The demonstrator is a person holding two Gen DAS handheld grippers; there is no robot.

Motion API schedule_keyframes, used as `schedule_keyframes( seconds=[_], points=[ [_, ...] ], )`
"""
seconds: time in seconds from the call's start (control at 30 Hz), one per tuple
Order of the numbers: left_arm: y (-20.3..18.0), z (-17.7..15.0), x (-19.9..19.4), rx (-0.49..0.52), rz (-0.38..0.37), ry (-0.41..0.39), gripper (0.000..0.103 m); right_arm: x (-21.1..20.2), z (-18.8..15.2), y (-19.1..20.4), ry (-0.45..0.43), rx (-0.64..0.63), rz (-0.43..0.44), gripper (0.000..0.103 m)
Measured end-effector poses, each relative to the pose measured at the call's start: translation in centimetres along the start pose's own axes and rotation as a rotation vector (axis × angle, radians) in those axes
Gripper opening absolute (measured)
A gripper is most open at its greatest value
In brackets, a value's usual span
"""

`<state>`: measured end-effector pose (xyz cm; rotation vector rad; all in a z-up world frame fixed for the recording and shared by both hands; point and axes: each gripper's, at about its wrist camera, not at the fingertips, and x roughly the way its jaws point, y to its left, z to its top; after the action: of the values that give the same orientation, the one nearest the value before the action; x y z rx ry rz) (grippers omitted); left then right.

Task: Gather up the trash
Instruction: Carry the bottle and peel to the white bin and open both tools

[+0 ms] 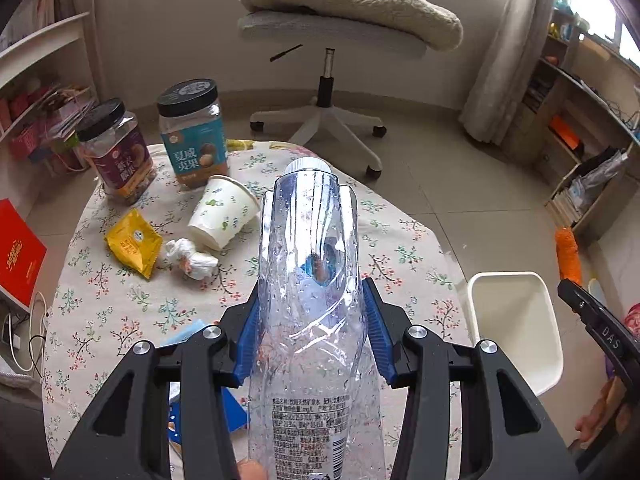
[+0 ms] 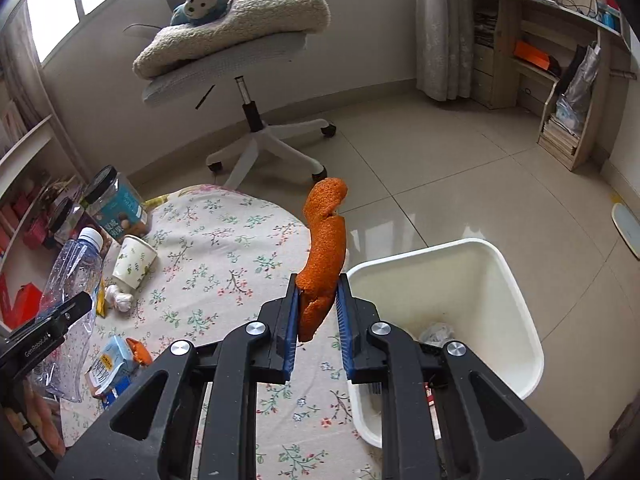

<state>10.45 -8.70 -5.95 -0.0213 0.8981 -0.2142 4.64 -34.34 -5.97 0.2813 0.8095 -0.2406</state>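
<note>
1. Your desk (image 2: 224, 240) wears a floral cloth; an office chair (image 1: 332, 32) stands beyond it at 12 o'clock.
2. The white bin (image 2: 516, 292) sits on the floor just beside the desk's edge, at 3 o'clock from your right tongs, with some crumpled trash in its bottom.
3. Your left tongs (image 1: 312, 320) are clamped on a clear plastic bottle (image 1: 308, 264), capped end pointing away, above the desk.
4. Two black-lidded nut jars (image 1: 194, 132) stand at 11 o'clock in the left view.
5. A paper cup (image 1: 224, 210) lies on its side near them.
6. Your right tongs (image 2: 318, 308) are narrowed onto a strip of orange peel (image 2: 326, 240) sticking up over the desk's edge.
7. A yellow packet (image 1: 134, 242) and a crumpled tissue (image 1: 192, 258) lie beside the cup.
</note>
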Motion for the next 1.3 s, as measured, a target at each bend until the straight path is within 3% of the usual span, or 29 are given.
schedule_keyframes(
  seconds=[0.13, 0.3, 0.4, 0.6, 0.87, 0.93, 1.03, 1.2, 1.3],
  points=[
    [-3.3, -0.1, 0.1, 0.047, -0.031, -0.011, 0.046, -0.3, -0.1, -3.1, 0.007, 0.037, -0.020, 0.019],
    [-8.0, -0.7, 1.1, 0.109, -0.072, 0.004, 0.046, -1.6, 0.0, -7.0, -0.022, 0.115, -0.051, 0.039],
    [-11.0, -1.1, 1.8, 0.144, -0.097, 0.020, 0.046, -2.5, 0.2, -9.6, -0.049, 0.168, -0.074, 0.045],
    [-17.0, -1.8, 3.2, 0.188, -0.171, 0.071, 0.047, -3.8, 0.0, -13.8, -0.075, 0.261, -0.117, 0.051],
    [-24.1, -2.8, 3.2, 0.286, -0.244, 0.080, 0.047, -5.4, -0.7, -18.3, -0.122, 0.333, -0.207, 0.063],
    [-25.4, -3.0, 3.3, 0.306, -0.269, 0.098, 0.047, -5.9, -1.0, -19.2, -0.139, 0.342, -0.252, 0.067],
    [-26.6, -3.2, 3.5, 0.320, -0.294, 0.115, 0.051, -6.5, -1.2, -20.4, -0.160, 0.363, -0.322, 0.082],
    [-27.2, -3.3, 2.7, 0.340, -0.305, 0.095, 0.067, -7.4, -1.5, -20.7, -0.201, 0.369, -0.366, 0.093],
    [-26.8, -3.3, 2.0, 0.350, -0.274, 0.060, 0.068, -7.6, -1.4, -19.7, -0.218, 0.336, -0.383, 0.095]
  ],
)
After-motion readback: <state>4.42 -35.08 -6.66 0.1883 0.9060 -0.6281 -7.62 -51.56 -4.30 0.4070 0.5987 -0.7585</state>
